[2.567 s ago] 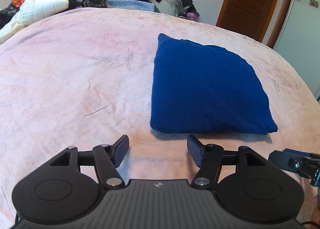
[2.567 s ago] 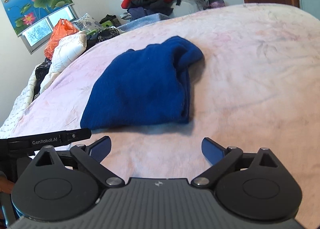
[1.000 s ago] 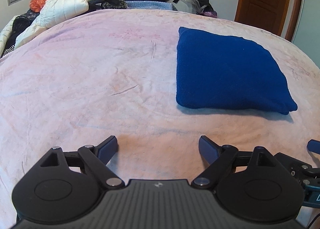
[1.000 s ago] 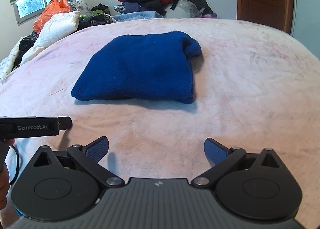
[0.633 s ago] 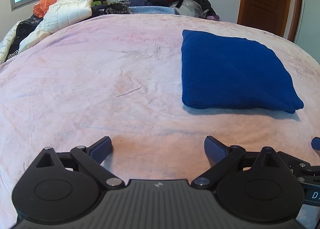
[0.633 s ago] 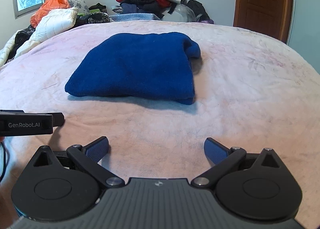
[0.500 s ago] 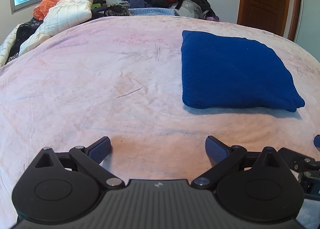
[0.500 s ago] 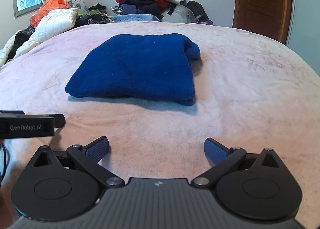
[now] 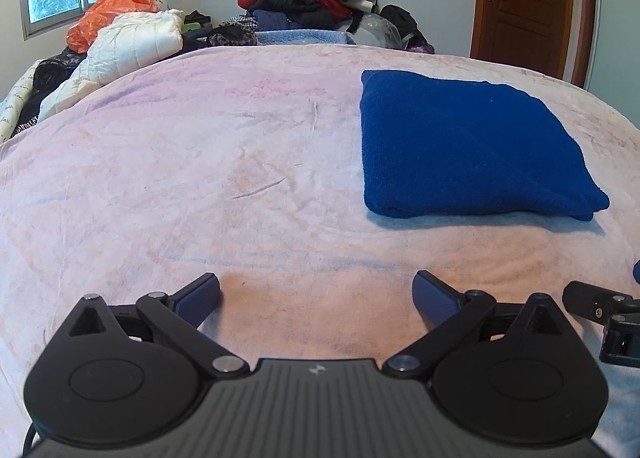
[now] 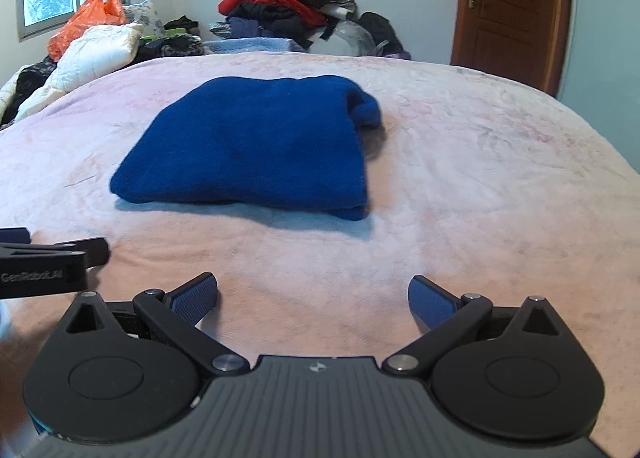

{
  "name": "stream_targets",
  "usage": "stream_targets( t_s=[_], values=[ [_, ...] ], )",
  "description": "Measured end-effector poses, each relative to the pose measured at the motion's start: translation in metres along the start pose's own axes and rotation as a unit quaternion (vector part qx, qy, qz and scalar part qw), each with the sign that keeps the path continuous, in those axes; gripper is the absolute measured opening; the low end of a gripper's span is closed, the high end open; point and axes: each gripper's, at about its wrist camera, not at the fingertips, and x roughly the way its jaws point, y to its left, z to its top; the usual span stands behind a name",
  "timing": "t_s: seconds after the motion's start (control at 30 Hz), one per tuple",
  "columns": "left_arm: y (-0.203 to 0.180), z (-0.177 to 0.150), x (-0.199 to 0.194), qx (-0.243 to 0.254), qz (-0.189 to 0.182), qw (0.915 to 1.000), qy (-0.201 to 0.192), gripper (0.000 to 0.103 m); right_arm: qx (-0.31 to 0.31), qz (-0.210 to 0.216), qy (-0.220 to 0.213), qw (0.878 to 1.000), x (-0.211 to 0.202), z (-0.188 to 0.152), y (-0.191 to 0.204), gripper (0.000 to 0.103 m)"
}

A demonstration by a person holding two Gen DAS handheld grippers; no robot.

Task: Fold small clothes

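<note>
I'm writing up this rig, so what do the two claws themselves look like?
Both match: the left claw and right claw have matte black ribbed bodies, round black discs, silver pivot screws and textured blue finger pads. The left one's side reads "GenRobot.AI" in white.

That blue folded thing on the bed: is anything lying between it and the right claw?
Nothing but bare pink bedspread lies between the right claw and the folded blue garment, as the right wrist view shows.
</note>
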Motion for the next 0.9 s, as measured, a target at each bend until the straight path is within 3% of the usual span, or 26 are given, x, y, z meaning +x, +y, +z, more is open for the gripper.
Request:
stream_targets(
  t_s=[0.27, 0.53, 0.9],
  values=[
    [0.002, 0.000, -0.002, 0.000, -0.009, 0.9999, 0.004, 0.103, -0.009, -0.007, -0.004, 1.000, 0.002, -0.004, 0.004, 0.103],
    [-0.002, 0.005, -0.011, -0.001, -0.017, 0.9996, 0.023, 0.103, -0.001, 0.022, 0.002, 1.000, -0.008, -0.001, 0.001, 0.103],
    [0.002, 0.006, -0.020, 0.001, -0.007, 0.9996, 0.026, 0.103, -0.007, 0.007, -0.024, 1.000, -0.028, 0.010, 0.001, 0.103]
  ],
)
